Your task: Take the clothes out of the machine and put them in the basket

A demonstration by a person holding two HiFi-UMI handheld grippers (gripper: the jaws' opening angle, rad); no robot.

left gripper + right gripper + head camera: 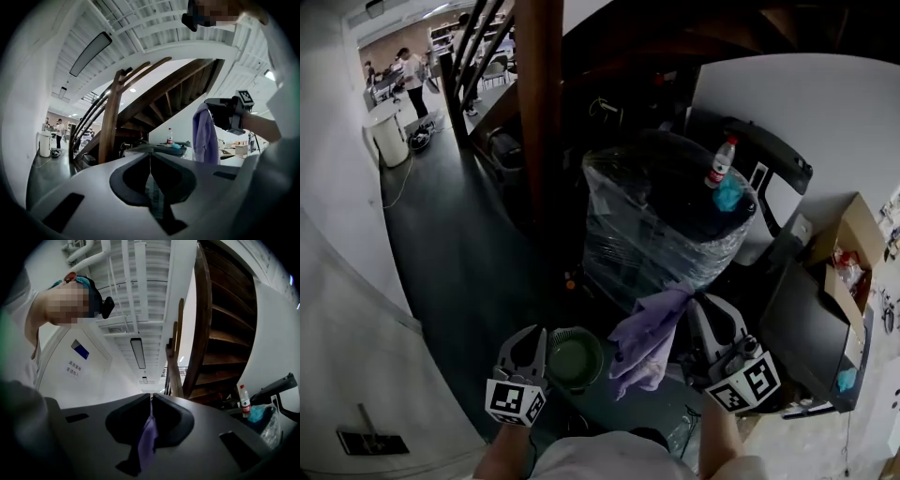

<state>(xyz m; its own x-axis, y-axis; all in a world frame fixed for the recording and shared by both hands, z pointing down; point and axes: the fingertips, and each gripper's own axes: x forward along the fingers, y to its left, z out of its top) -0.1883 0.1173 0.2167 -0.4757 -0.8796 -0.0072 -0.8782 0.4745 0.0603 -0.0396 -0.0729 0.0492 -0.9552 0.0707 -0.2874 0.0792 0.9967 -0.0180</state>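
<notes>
purple cloth [645, 339] (dangling), pinched in right claw [692, 302]

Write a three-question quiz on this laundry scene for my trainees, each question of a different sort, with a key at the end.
1. Multiple choice: what does the right gripper hold in its jaws? A a purple garment; B a white towel; C nothing.
2. True or false: the red-capped bottle stands on top of the film-wrapped machine.
3. Short answer: is the garment in the green basket yet?
Key: 1 A. 2 True. 3 No; it hangs from the right gripper, outside the basket.
</notes>
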